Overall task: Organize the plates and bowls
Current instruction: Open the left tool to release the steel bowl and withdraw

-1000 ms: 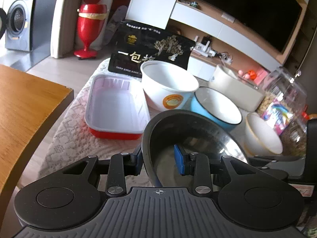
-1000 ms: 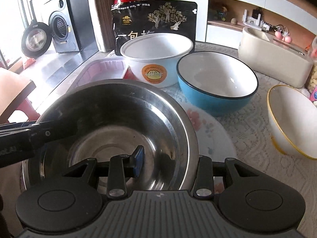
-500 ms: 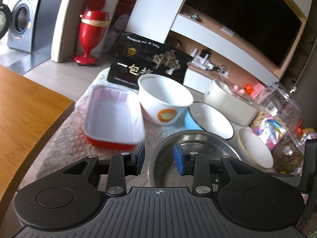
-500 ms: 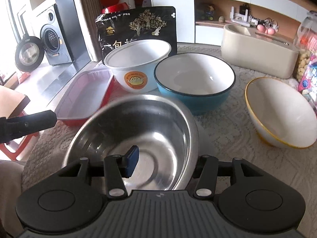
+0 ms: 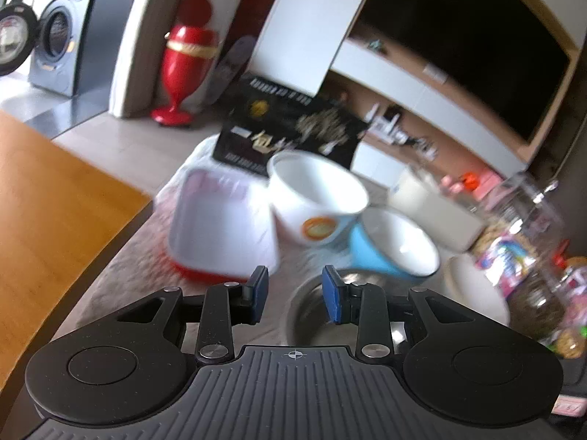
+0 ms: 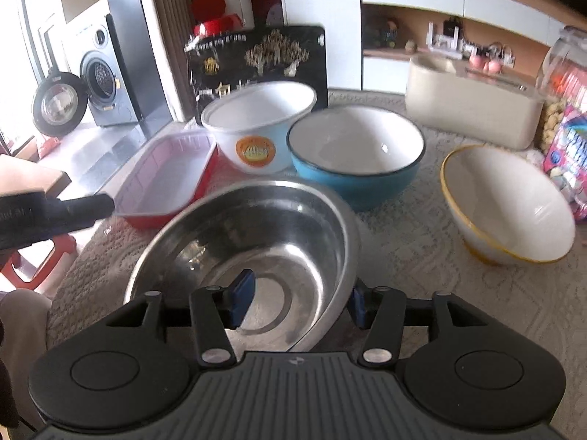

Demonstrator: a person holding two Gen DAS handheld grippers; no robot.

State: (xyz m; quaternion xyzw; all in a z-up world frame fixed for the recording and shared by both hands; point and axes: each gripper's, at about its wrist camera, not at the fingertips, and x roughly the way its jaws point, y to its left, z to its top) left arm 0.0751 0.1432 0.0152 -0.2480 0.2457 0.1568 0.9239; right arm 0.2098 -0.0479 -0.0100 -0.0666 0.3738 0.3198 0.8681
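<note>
A steel bowl [image 6: 256,242] rests on the lace-covered table, nearest to me. My right gripper [image 6: 299,304] straddles its near right rim, one pad inside and one outside. Its jaws are opening and neither pad presses the metal. My left gripper [image 5: 295,295] is open just off the bowl's [image 5: 315,315] left rim, and it shows as a black bar [image 6: 91,207] in the right wrist view. Behind stand a white bowl with an orange logo [image 6: 258,128], a blue bowl [image 6: 356,157] and a yellow-rimmed white bowl [image 6: 510,205]. The left wrist view is blurred.
A red tray with a white inside [image 6: 165,179] lies at the left rear. A black packet [image 6: 256,62], a cream box [image 6: 473,110] and snack jars [image 6: 565,84] line the back and right. A wooden table [image 5: 55,201] adjoins on the left.
The steel bowl, tilted up a second ago, has come down flat on the cloth. The right jaws have spread off its rim, and both grippers have drawn back from it.
</note>
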